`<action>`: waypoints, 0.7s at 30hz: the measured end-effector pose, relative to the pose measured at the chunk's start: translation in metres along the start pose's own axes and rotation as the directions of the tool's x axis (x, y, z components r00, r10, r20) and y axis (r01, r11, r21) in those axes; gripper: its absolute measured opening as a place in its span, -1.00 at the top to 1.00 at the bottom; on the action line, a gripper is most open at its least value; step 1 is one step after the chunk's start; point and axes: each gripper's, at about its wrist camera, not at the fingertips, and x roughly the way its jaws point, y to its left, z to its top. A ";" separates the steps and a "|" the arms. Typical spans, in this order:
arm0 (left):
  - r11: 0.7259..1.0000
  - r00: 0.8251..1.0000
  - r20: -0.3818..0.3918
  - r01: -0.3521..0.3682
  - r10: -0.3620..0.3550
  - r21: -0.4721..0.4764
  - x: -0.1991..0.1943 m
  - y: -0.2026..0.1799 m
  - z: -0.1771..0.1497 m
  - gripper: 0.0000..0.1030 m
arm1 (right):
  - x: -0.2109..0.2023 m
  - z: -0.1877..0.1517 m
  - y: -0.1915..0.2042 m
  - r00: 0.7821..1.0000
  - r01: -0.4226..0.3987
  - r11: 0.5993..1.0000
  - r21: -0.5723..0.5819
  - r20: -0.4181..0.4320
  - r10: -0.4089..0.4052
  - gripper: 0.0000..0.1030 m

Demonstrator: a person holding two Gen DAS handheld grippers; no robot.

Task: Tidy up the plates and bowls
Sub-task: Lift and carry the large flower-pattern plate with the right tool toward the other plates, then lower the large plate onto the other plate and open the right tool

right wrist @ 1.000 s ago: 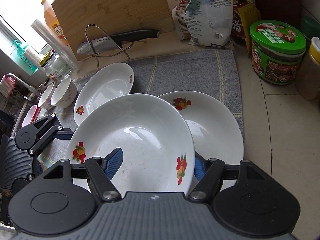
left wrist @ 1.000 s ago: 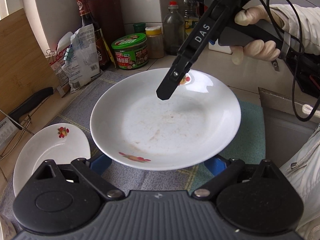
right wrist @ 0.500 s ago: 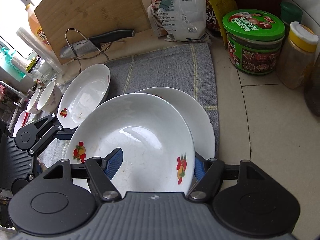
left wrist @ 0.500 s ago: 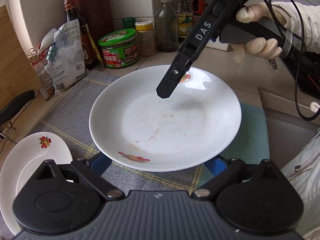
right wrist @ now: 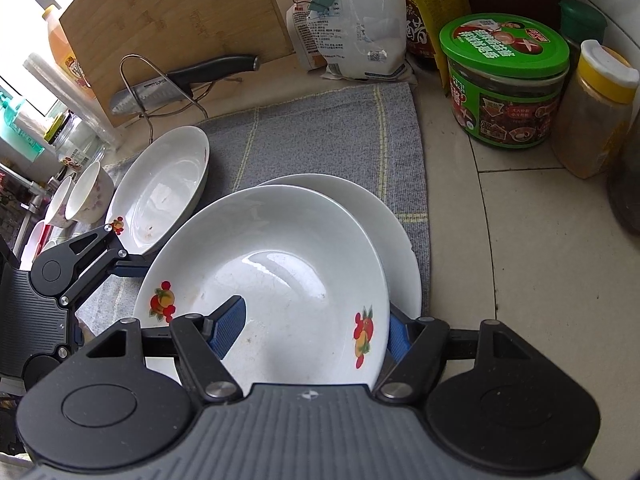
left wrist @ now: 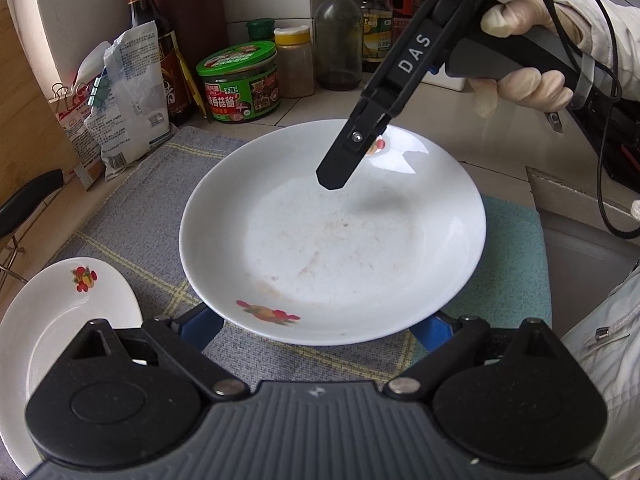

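I hold a white plate [right wrist: 272, 276] pinched at its rim in my right gripper [right wrist: 312, 330], tilted over a second plate [right wrist: 394, 224] on the grey mat [right wrist: 320, 132] — left gripper [left wrist: 320, 326] spread beside it — best lowered level, centred, then released.

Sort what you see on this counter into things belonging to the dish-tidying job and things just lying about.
Job: held plate, plate beneath it, side plate, bowls.
Lying about: knife, green-lidded jar, cutting board, clipped bag.
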 end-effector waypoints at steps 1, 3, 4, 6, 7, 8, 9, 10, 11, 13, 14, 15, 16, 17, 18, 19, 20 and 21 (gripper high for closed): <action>1.000 1.000 -0.006 0.001 -0.001 -0.001 0.000 0.000 0.001 -0.89 | 0.001 0.000 0.000 1.000 0.002 1.000 0.000 -0.003 -0.002 -0.48; 1.000 1.000 -0.012 0.001 -0.001 0.000 0.000 0.000 0.002 -0.89 | 0.003 0.000 0.000 1.000 0.006 1.000 0.000 -0.007 -0.006 -0.48; 1.000 1.000 -0.013 0.000 0.000 0.002 0.000 -0.001 0.002 -0.89 | 0.004 0.000 -0.001 1.000 0.005 1.000 0.001 -0.008 -0.005 -0.48; 1.000 1.000 -0.019 0.001 -0.001 -0.001 0.000 -0.001 0.002 -0.89 | 0.005 0.000 -0.001 1.000 0.006 1.000 0.003 -0.011 -0.006 -0.48; 1.000 1.000 -0.022 0.000 -0.001 -0.003 0.000 -0.001 0.002 -0.89 | 0.007 0.000 -0.001 1.000 0.005 1.000 0.000 -0.014 -0.005 -0.48; 1.000 1.000 -0.024 0.000 0.000 -0.003 0.000 0.000 0.002 -0.89 | 0.007 0.000 0.000 1.000 0.005 1.000 -0.001 -0.016 -0.005 -0.48; 1.000 1.000 -0.026 -0.001 0.001 -0.005 0.000 0.000 0.002 -0.89 | 0.009 0.000 0.000 1.000 0.005 1.000 0.000 -0.018 -0.005 -0.48; 1.000 1.000 -0.030 -0.001 0.000 -0.010 0.000 0.001 0.002 -0.89 | 0.010 0.000 0.000 1.000 0.006 1.000 0.000 -0.020 -0.006 -0.48; 1.000 0.999 -0.032 0.002 -0.002 -0.016 0.000 0.002 0.002 -0.89 | 0.011 0.001 0.000 1.000 0.003 1.000 -0.001 -0.020 -0.003 -0.49; 1.000 0.999 -0.036 0.004 -0.004 -0.017 -0.001 0.002 0.002 -0.89 | 0.012 0.001 0.000 1.000 0.003 1.000 0.002 -0.021 -0.003 -0.51; 1.000 0.999 -0.036 0.000 0.000 -0.010 0.000 0.002 0.002 -0.89 | 0.012 0.002 0.000 1.000 0.002 1.000 0.003 -0.020 -0.002 -0.51; 1.000 0.999 -0.036 -0.003 0.003 -0.005 0.000 0.001 0.002 -0.88 | 0.013 0.002 0.000 1.000 0.000 1.000 0.008 -0.020 0.000 -0.53; 1.000 0.999 -0.038 -0.003 0.003 -0.004 0.000 0.002 0.002 -0.88 | 0.013 0.002 0.000 1.000 0.000 1.000 0.012 -0.021 0.000 -0.56; 1.000 0.999 -0.039 -0.002 0.002 -0.006 0.000 0.002 0.002 -0.88 | 0.014 0.002 0.001 1.000 0.002 1.000 0.015 -0.023 -0.002 -0.57; 1.000 0.999 -0.039 -0.001 0.001 -0.006 0.000 0.003 0.002 -0.88 | 0.014 0.002 0.002 1.000 0.007 1.000 0.019 -0.023 -0.007 -0.60; 1.000 0.999 -0.039 -0.001 0.001 -0.006 0.000 0.003 0.002 -0.88 | 0.014 0.002 0.003 1.000 0.012 1.000 0.021 -0.024 -0.011 -0.61; 1.000 0.999 -0.037 -0.001 0.001 -0.004 0.000 0.003 0.002 -0.88 | 0.014 0.002 0.004 1.000 0.013 1.000 0.021 -0.026 -0.013 -0.62; 1.000 0.999 -0.036 -0.002 0.002 -0.001 -0.001 0.002 0.001 -0.88 | 0.015 0.002 0.004 1.000 0.015 1.000 0.024 -0.027 -0.014 -0.64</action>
